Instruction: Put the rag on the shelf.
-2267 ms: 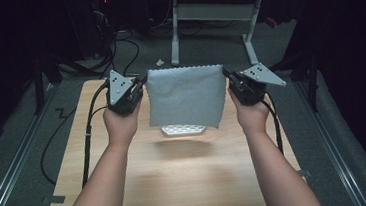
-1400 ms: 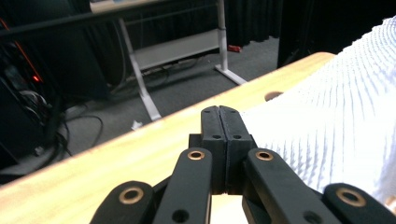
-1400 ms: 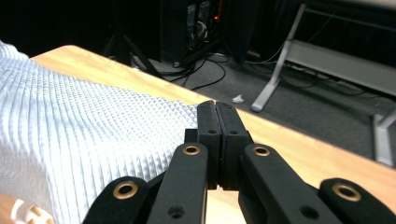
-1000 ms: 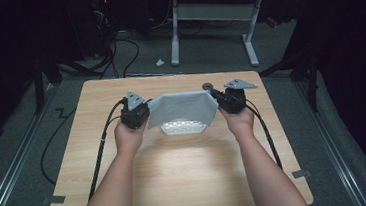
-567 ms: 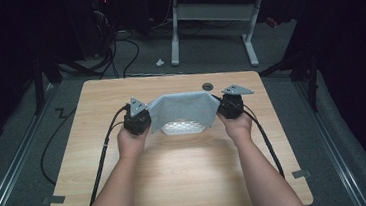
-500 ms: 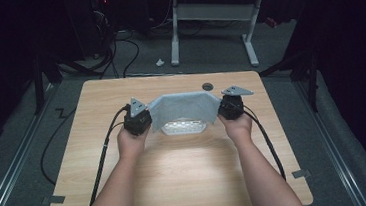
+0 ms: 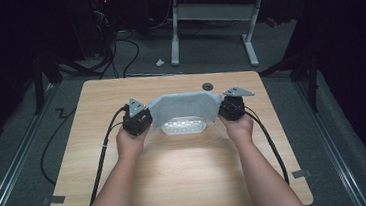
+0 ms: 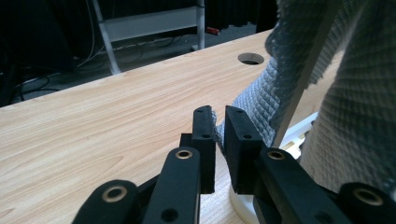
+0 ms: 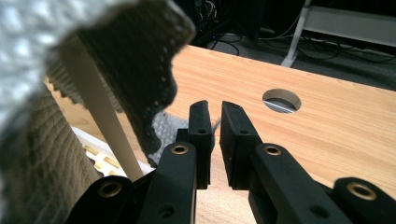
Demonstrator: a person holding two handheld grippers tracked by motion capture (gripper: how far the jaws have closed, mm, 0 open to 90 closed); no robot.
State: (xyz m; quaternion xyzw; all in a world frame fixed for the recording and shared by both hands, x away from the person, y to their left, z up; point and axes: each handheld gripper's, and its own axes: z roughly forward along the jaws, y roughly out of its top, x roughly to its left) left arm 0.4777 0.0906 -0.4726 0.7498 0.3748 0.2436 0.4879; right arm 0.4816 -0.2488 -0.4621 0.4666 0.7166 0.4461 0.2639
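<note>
Both grippers, left gripper (image 7: 148,117) and right gripper (image 7: 223,107), pinched the grey waffle-weave cloth (image 7: 185,108) over the white slotted tray (image 7: 183,128) mid-table; lowering both ends evenly would have kept it centred.

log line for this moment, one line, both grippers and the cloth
left gripper: shut on grey cloth | right gripper: shut on grey cloth | cloth: stretched between both, draped over white basket | surface: wooden table
</note>
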